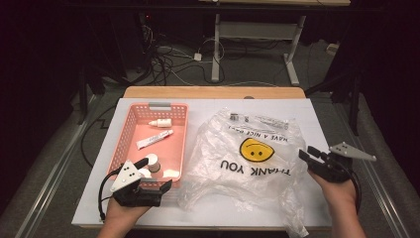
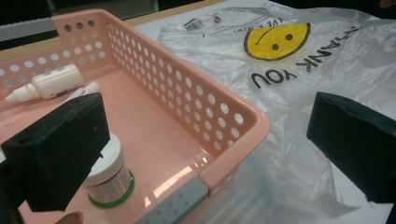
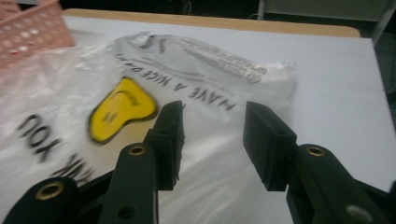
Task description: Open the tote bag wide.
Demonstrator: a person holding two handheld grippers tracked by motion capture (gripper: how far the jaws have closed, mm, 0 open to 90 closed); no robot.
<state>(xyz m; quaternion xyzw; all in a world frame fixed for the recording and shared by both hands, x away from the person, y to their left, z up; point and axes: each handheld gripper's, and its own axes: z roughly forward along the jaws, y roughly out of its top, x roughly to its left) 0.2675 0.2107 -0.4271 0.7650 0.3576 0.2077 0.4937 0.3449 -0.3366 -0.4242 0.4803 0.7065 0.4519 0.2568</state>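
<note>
Two grippers work over a white sheet (image 1: pixel 317 124) laid on a wood-edged table (image 1: pixel 213 92); room behind is dark, w/ cables (image 1: pixel 168 62) on grey floor and a white desk frame (image 1: pixel 257 44) at the back.

Left gripper (image 1: pixel 148 191) sits at the near end of a pink basket (image 1: pixel 130 130), jaws wide apart, holding nothing. Just right of it and stretching toward the right gripper (image 1: pixel 309 156) lies a clear plastic bag (image 1: pixel 247 153), crumpled, printed w/ a yellow smiley (image 1: pixel 256 149), "THANK YOU" and "HAVE A NICE DAY", upside down from the person's side. Right gripper is at the bag's right edge, jaws partly open w/ nothing between them; contact w/ the bag can't be told.

Basket: perforated walls, grey handle (image 1: pixel 159 105) at far end. Inside, beyond the left gripper: small white dropper bottle (image 1: pixel 160 122), white tube (image 1: pixel 154 140), and near the gripper a jar (image 1: pixel 152 162) plus other small white items, too small to tell.

Left gripper view adds detail: jar (image 2: pixel 109 175) has white lid, green base ring, and stands upright just behind one jaw; bottle (image 2: pixel 49 84) lies on its side; near basket corner (image 2: pixel 233 154) falls between the jaws, bag touching the basket's outer wall. Right gripper view, blurred, shows bag (image 3: pixel 224 154) under and past the jaws, w/ basket corner (image 3: pixel 32 32) far off top-left.
</note>
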